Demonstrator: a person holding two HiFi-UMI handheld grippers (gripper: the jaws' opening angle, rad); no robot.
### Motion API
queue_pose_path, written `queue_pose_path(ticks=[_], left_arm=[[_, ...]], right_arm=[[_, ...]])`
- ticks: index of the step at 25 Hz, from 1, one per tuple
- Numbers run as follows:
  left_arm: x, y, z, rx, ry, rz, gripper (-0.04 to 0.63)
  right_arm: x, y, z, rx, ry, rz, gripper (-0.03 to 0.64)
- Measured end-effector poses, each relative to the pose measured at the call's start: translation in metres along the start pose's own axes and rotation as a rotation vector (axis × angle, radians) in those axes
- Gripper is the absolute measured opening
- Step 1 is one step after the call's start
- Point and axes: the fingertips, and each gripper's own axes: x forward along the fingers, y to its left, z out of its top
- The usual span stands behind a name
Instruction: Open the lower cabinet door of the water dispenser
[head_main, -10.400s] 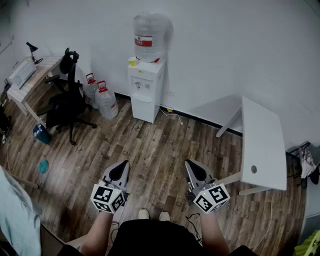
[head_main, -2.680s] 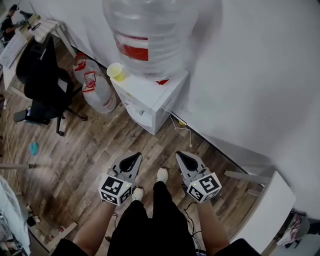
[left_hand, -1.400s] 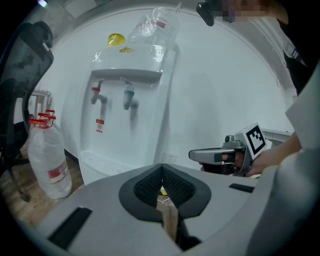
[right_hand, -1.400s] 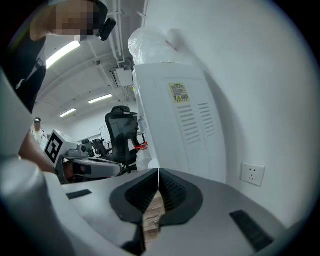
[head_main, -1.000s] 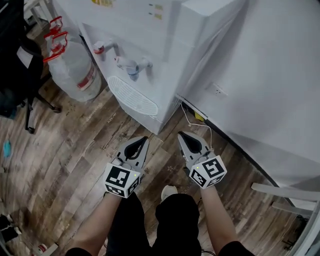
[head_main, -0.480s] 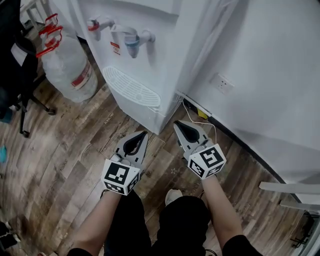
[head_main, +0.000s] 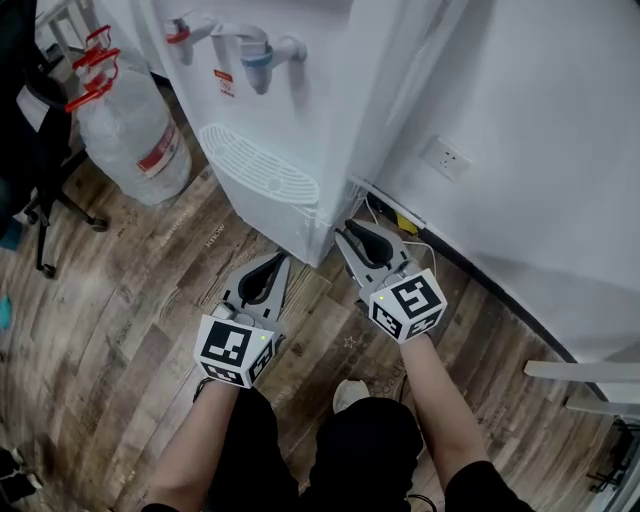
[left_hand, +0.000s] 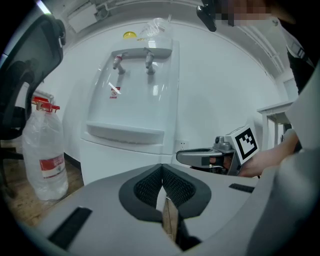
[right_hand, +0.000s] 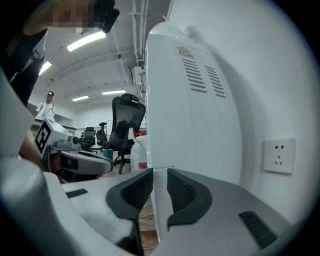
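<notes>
**Head view.** White water dispenser (head_main: 330, 90) against wall (head_main: 530, 110), upper centre. Red tap (head_main: 182, 30) and blue tap (head_main: 258, 60) over oval drip grille (head_main: 258, 165). Lower cabinet door (head_main: 268, 215): plain white panel under grille, down to wood floor (head_main: 150, 300), apparently shut. Small red-and-white sticker (head_main: 224, 82) below taps, print too small to read. Left gripper (head_main: 279, 259) low in front of door, apart from it. Right gripper (head_main: 343, 231) w/ tips at dispenser's bottom right corner. Clear water bottle (head_main: 125, 140) w/ red-and-white band, text unreadable, left of dispenser. Wall socket (head_main: 445, 157) to right.

**Left gripper view.** Pads pressed together, nothing between. Door straight ahead; no handle or lettering discernible. Yellow cup (left_hand: 129, 35) on top of dispenser.

**Right gripper view.** Spread partway after just opening. White vertical edge of dispenser's lower corner in the gap; pad contact not clear. Vent slots (right_hand: 200, 80) on side panel; small side label (right_hand: 185, 51) above them, illegible.
</notes>
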Motion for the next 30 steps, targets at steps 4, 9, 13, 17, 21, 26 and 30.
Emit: queue_pose_path(ticks=[4, 9, 13, 17, 21, 26, 30], left_arm=[[-0.003, 0.002, -0.001, 0.005, 0.003, 0.007, 0.014], [-0.009, 0.006, -0.002, 0.014, 0.004, 0.018, 0.014], [-0.015, 0.010, -0.006, 0.011, 0.004, 0.033, 0.014], [-0.019, 0.012, -0.006, 0.013, -0.001, 0.038, 0.015], [-0.021, 0.011, -0.004, 0.016, -0.007, 0.039, 0.015], [-0.027, 0.011, -0.003, 0.022, -0.015, 0.043, 0.015], [-0.030, 0.016, -0.001, 0.021, -0.024, 0.053, 0.014]], right_arm=[[0.007, -0.001, -0.002, -0.016, 0.006, -0.011, 0.144], [0.015, -0.001, -0.002, -0.044, 0.025, -0.012, 0.186], [0.019, 0.001, -0.002, -0.080, 0.034, -0.019, 0.189], [0.020, -0.001, -0.001, -0.075, 0.032, -0.053, 0.187], [0.021, -0.005, -0.001, -0.058, 0.034, -0.090, 0.175], [0.019, -0.003, -0.002, -0.054, 0.039, -0.109, 0.172], [0.020, -0.002, -0.001, -0.056, 0.045, -0.117, 0.172]])
